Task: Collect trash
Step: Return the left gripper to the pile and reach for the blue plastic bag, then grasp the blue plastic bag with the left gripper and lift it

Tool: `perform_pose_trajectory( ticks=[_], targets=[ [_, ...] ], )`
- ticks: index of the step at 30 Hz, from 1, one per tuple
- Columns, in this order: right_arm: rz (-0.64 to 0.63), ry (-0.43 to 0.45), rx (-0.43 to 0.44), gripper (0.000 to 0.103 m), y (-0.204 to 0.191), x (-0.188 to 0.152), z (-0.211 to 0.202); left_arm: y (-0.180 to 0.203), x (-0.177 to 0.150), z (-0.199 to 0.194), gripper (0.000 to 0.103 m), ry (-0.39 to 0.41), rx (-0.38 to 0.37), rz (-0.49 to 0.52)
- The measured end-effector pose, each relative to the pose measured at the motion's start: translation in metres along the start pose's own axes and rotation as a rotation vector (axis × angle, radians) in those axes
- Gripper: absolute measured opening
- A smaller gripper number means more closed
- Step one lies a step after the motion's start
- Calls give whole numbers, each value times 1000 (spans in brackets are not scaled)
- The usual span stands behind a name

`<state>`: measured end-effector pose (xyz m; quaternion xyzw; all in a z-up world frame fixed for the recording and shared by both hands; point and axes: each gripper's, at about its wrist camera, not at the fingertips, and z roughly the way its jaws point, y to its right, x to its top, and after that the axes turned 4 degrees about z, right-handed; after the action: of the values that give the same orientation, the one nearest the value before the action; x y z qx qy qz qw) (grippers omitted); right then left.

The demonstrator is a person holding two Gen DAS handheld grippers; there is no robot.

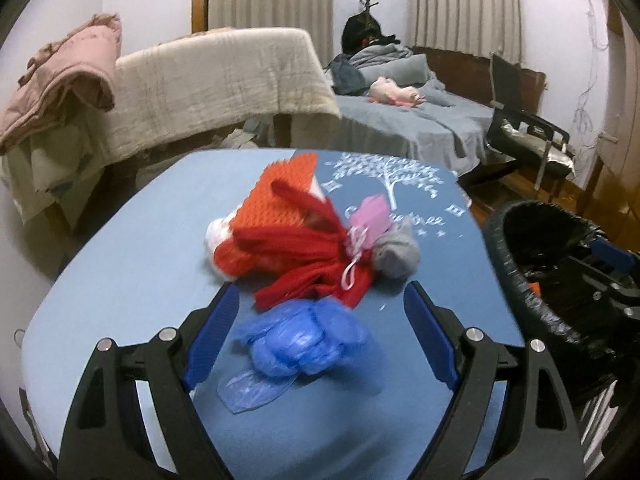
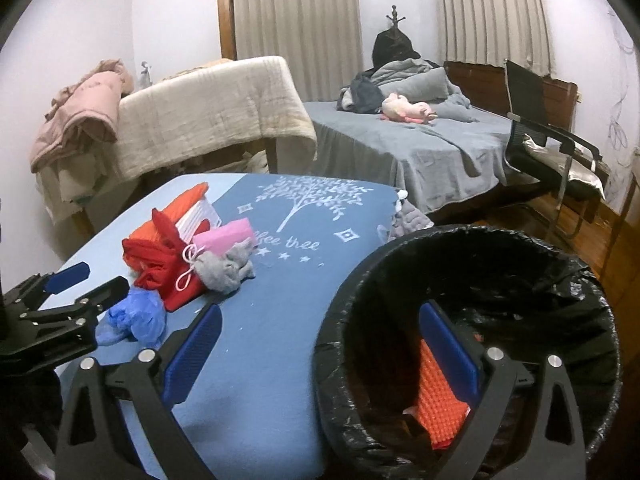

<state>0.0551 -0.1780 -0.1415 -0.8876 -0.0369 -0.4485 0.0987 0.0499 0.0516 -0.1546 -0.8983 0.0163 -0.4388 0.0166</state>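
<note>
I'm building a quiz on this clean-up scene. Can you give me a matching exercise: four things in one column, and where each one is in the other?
Things:
1. blue bag
2. orange mat
3. pink toy
4. grey cloth

Places:
A. on the bed
B. between the open fingers of the left gripper
C. inside the bin
D. on the table, by the red cloth

Pairs: 1-B, 2-C, 3-A, 4-D
</note>
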Motion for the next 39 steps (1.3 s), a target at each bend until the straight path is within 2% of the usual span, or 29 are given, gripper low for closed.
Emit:
perform_pose_trajectory(
  ticks=[9,18,20,25,28,33,39],
  targets=[
    [-11,-22,-2,97,-1,-2,5,-13,-11,25,82,-73,13,-43],
    [-29,-34,1,97,-4,-2,9,-15,-14,43,82,-139,-10,-59],
    [-31,-34,2,97,-5,-1,10,-14,-15,45,77,-149,-20,-60],
    [-34,-36,9,97,-9,-1,11,-18,-16,44,57,-148,-36,-78],
    [-41,-35,15,97,-12,0,11,-19,-16,42,50,-142,-50,-79],
    [-46,-31,30,97,-19,3,12,-16,-14,36,44,-129,-80,-69],
    [-52,-17,45,97,-26,8,13,-17,-7,17,42,-93,-90,-59]
  ],
)
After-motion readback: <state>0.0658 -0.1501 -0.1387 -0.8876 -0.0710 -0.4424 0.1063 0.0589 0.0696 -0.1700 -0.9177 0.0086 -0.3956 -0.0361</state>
